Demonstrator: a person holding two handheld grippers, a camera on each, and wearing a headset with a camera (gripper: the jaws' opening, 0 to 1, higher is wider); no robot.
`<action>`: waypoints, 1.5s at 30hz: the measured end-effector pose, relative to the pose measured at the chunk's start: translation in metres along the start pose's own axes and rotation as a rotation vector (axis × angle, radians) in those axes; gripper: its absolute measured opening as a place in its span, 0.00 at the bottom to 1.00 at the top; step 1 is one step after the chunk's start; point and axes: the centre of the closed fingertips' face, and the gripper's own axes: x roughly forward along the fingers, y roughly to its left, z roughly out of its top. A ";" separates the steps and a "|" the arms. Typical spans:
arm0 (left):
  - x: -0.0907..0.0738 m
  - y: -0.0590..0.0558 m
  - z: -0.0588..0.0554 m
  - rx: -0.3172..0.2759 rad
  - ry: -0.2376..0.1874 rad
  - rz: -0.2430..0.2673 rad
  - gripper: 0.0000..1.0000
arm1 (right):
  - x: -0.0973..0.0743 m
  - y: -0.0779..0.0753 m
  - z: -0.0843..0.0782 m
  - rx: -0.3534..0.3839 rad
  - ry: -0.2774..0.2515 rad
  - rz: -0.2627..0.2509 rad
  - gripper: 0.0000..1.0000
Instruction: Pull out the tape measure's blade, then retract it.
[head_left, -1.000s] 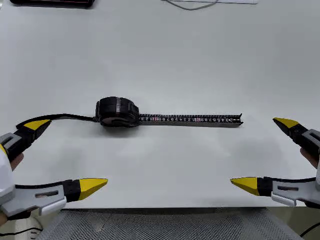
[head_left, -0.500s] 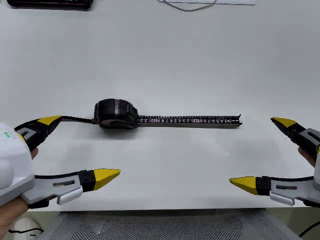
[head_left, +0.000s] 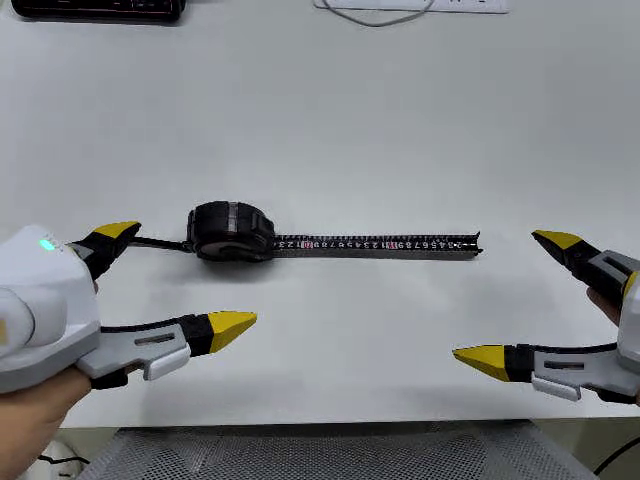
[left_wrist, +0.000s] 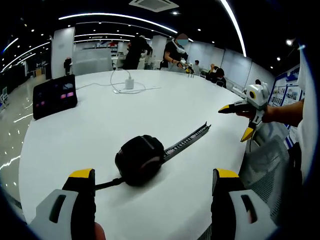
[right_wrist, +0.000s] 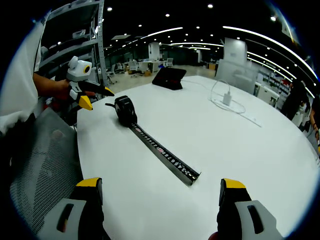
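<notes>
Tape measure: the black tape measure (head_left: 232, 231) lies on the white table (head_left: 350, 120), a little left of the middle in the head view.
Blade: the blade (head_left: 380, 243) is drawn out flat on the table to the right, and its hook (head_left: 478, 240) is at the far right end.
Left gripper: the left gripper (head_left: 185, 275) has its jaws spread wide and holds nothing. It hovers just left of the tape measure, on the near side. In the left gripper view the tape measure lies close ahead, between the two yellow tips, and touches neither.
Strap: a thin black strap (head_left: 160, 241) runs from the tape measure toward the far tip of the left gripper. I cannot tell if they touch.
Right gripper: the right gripper (head_left: 505, 295) is also wide open and empty, to the right of the hook and apart from it. In the right gripper view the hook lies ahead, between the jaws.
Far edge: a white cable (head_left: 380, 12) and a dark device (head_left: 95, 8).
</notes>
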 end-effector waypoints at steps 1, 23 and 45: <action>0.003 -0.001 0.000 -0.014 -0.001 -0.003 0.95 | 0.000 -0.001 0.000 0.000 -0.002 0.000 0.96; 0.036 0.002 0.008 -0.108 -0.028 0.039 0.91 | 0.004 -0.021 0.001 0.011 -0.012 -0.016 0.96; 0.046 0.002 0.007 -0.239 -0.073 0.063 0.83 | 0.010 -0.037 0.000 -0.019 0.007 -0.015 0.91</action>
